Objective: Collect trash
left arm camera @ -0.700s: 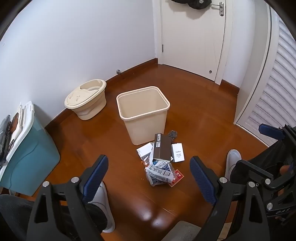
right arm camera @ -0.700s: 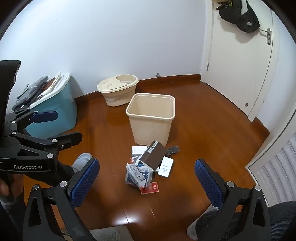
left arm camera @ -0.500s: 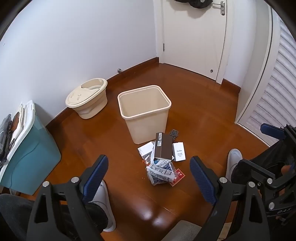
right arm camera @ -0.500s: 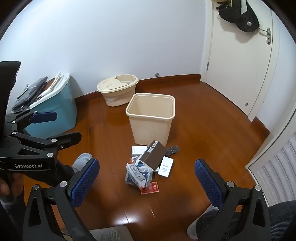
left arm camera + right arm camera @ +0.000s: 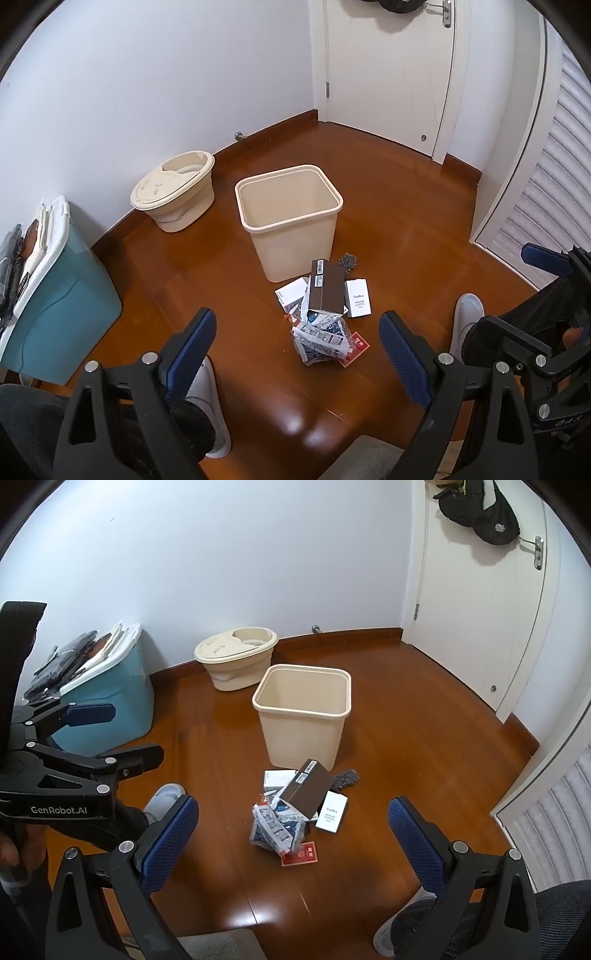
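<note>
Left wrist: trash pile (image 5: 325,314) seemingly beyond gripper (image 5: 297,349).

Glossy brown wood floor (image 5: 406,229), beige waste bin (image 5: 291,218) standing at centre, heap of trash (image 5: 325,314) touching its base at 5 o'clock, lidded cream bucket (image 5: 173,190) at 10 o'clock, teal storage box (image 5: 62,302) at 8 o'clock

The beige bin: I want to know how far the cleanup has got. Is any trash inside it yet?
No, the beige bin shows a bare interior, while the trash pile lies on the floor in front of it.
</note>
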